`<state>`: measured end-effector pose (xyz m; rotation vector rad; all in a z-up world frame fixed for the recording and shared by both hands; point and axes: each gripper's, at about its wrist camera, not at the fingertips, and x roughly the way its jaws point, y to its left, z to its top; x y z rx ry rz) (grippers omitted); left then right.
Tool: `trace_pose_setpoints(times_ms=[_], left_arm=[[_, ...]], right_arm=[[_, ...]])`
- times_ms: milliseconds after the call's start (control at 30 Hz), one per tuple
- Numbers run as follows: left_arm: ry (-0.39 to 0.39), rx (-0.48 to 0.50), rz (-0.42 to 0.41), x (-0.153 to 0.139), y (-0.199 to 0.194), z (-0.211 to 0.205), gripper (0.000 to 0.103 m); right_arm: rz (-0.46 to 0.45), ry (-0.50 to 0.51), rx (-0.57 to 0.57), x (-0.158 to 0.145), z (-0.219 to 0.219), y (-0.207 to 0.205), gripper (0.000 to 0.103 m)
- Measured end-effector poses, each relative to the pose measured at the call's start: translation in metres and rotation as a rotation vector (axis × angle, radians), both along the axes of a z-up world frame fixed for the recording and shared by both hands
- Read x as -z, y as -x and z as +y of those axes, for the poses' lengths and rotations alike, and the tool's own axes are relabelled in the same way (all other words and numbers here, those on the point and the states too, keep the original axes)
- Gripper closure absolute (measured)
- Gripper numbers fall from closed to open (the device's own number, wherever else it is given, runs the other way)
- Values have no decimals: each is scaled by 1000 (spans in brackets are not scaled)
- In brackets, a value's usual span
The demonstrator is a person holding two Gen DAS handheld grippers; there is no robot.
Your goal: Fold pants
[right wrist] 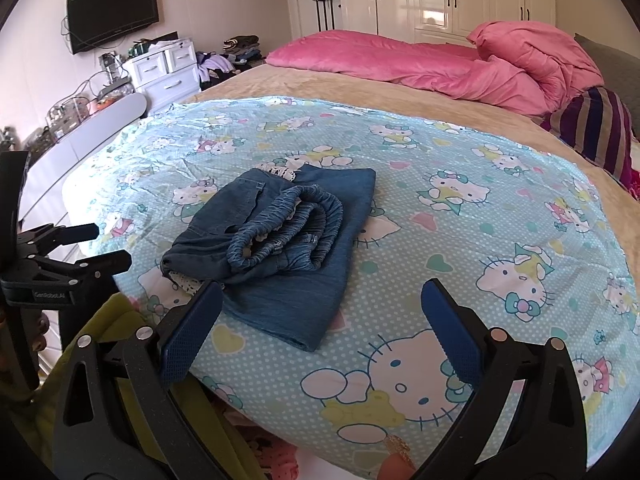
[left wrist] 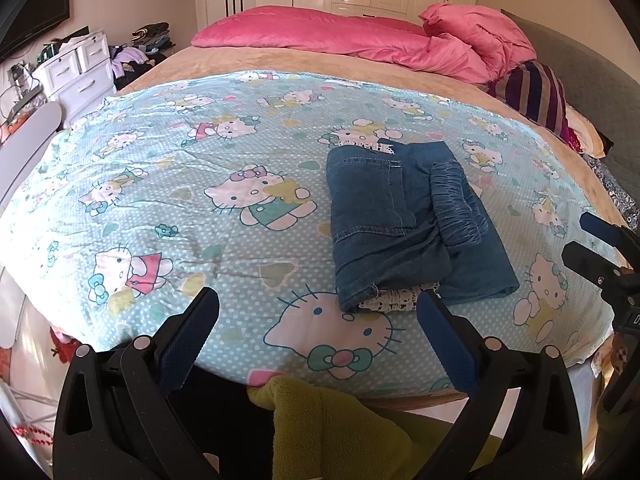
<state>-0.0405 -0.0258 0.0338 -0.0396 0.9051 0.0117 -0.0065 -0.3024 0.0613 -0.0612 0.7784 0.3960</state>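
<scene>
— So where do we stand with the pants (left wrist: 412,224)?

— We judge the folding to be at its end. They lie as one compact denim bundle on the cartoon-cat sheet (left wrist: 208,184), toward the near right of it in the left wrist view, with the elastic waistband (right wrist: 288,228) doubled over on top.

— And our grippers?

— We have both of them off the cloth. The left gripper (left wrist: 316,340) hangs at the near edge of the bed with its jaws wide apart and nothing between them. The right gripper (right wrist: 320,332) is likewise spread and empty, with the near corner of the bundle just behind its left finger (right wrist: 192,332).

— What would the next move ask of us?

— Little, we think: either we leave the stack as it is, or we square it up. The waistband sits a bit askew, and a patterned white scrap (left wrist: 390,300) peeks out from the near end. It may be lining or trim, though we cannot tell which from here. Tucking that in would take a light pinch from one gripper while the other pins the layers.

— Let us count.

— One pair of pants, two grippers, one printed sheet. Farther off we count one pink duvet (right wrist: 420,64), one striped cushion (right wrist: 592,128) at the far right, one wall television (right wrist: 112,12) and one white dresser (right wrist: 168,68) at the far left.
</scene>
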Motion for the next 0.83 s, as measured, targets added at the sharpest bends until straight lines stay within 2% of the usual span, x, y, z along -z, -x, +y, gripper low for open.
trace_pose_setpoints(times_ms=[233, 367, 467, 567, 667, 767, 833], left_arm=[[-37, 18, -3, -2, -2, -5, 4], [-114, -31, 0, 0, -4, -8, 4], [-45, 0, -29, -3, -2, -5, 4], [-55, -42, -13, 2, -11, 2, 4], [-24, -94, 32, 14, -29, 23, 4], [-42, -161, 64, 25, -55, 53, 4], [-47, -211, 84, 32, -76, 79, 4]], right_arm=[[4, 3, 15, 1, -2, -3, 9], [8, 5, 25, 3, -4, -5, 9], [13, 8, 33, 5, -5, -8, 9], [18, 9, 51, 9, -10, -13, 9], [20, 20, 100, 15, -24, -23, 9], [33, 28, 166, 22, -46, -38, 9], [41, 30, 251, 28, -75, -56, 9]])
